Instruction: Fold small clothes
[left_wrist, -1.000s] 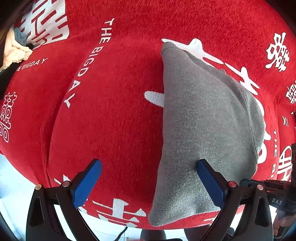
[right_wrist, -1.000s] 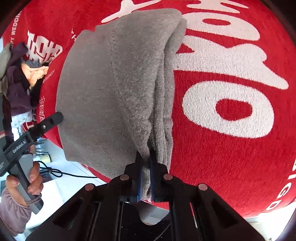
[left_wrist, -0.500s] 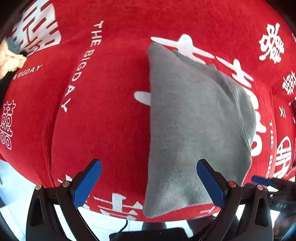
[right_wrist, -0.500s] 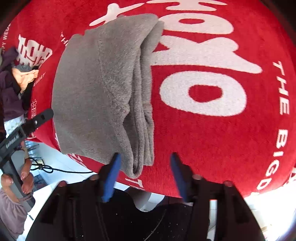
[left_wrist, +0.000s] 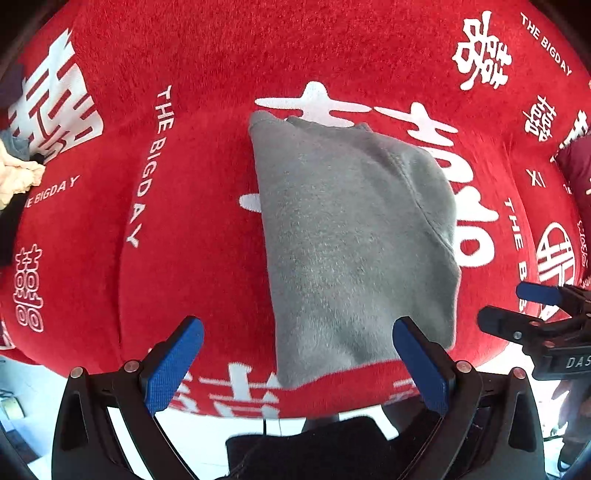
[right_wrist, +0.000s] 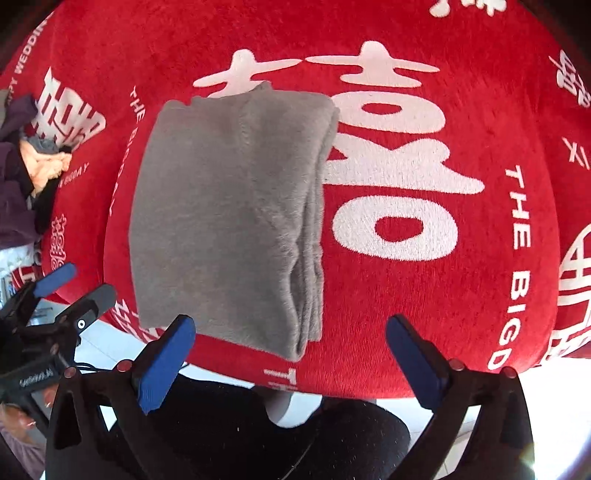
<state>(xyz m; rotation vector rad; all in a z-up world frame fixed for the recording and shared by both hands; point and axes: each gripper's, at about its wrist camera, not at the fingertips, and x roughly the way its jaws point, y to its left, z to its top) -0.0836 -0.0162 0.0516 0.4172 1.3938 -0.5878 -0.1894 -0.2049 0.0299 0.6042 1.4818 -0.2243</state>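
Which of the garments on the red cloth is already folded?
The grey fleece garment, lying flat in stacked layers mid-cloth. The cream and purple clothes at the left edge sit in a crumpled heap. Both grippers are open above it.

The folded grey garment (right_wrist: 229, 206) is soft, matt fleece with a short fuzzy nap, its stacked layers showing at one side. Under it, the red cloth with white printed lettering (right_wrist: 461, 314) covering the table has a finely ribbed, velvety pile, matt all over. The left tool (left_wrist: 295, 365) has black, smooth, slightly glossy plastic arms with small metal rivets, and blue pads (left_wrist: 173, 365) with a fine woven-looking grip texture; the right tool (right_wrist: 291, 362) is made alike.
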